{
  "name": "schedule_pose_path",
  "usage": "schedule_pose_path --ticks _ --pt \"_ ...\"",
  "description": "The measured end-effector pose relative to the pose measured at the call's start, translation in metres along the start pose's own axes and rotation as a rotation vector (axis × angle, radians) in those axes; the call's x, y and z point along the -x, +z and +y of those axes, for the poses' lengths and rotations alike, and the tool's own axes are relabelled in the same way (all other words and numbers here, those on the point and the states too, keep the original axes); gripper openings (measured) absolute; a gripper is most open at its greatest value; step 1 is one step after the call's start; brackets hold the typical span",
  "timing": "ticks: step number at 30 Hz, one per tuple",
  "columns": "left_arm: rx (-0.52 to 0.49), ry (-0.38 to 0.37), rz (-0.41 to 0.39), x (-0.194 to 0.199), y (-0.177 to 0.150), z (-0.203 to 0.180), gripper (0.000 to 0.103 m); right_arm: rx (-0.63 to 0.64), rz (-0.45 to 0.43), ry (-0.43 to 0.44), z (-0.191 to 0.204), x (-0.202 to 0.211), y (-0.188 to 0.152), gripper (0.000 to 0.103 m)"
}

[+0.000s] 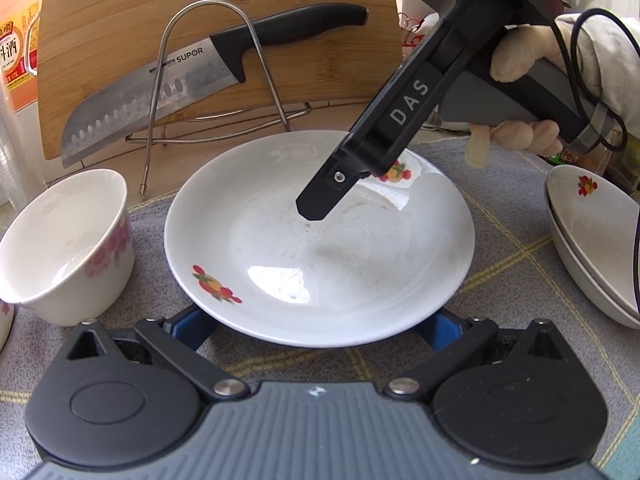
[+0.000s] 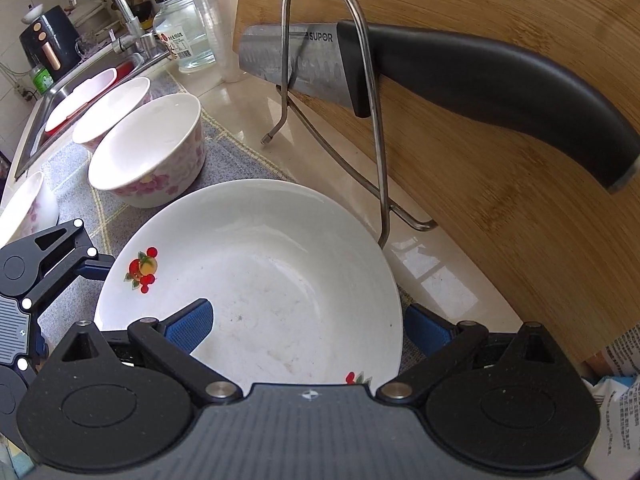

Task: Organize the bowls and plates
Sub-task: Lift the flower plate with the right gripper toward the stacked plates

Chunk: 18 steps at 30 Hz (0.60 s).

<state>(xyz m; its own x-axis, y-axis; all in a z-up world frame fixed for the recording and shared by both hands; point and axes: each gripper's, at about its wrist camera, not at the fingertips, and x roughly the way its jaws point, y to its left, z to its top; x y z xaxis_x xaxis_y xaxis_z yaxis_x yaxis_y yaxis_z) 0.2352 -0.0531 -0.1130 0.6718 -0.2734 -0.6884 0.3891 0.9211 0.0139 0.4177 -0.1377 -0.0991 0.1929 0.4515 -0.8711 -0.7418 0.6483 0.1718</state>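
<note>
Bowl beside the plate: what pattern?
Pink flowers on white bowl; right wrist view shows it best.

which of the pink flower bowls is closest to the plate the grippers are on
The pink-flowered bowl right beside the fruit-print plate. The second bowl sits behind it toward the sink, and a third sits off at the left edge.

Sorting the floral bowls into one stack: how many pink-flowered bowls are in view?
3. One bowl sits beside the plate, a second behind it toward the sink, a third at the left edge. More may be hidden.
</note>
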Motion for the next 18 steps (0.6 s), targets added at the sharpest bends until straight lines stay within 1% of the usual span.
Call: schedule_pose_path --ticks 11,18 --pt "-0.003 -0.007 -0.005 0.0045 -0.0025 0.0 0.103 0.02 0.007 0.036 0.0036 -0.006 0.0059 0.103" --pt "-0.006 -0.007 0.003 0.0044 -0.0012 -0.002 0.103 0.014 0.013 0.036 0.0036 -0.0075 0.0065 0.103"
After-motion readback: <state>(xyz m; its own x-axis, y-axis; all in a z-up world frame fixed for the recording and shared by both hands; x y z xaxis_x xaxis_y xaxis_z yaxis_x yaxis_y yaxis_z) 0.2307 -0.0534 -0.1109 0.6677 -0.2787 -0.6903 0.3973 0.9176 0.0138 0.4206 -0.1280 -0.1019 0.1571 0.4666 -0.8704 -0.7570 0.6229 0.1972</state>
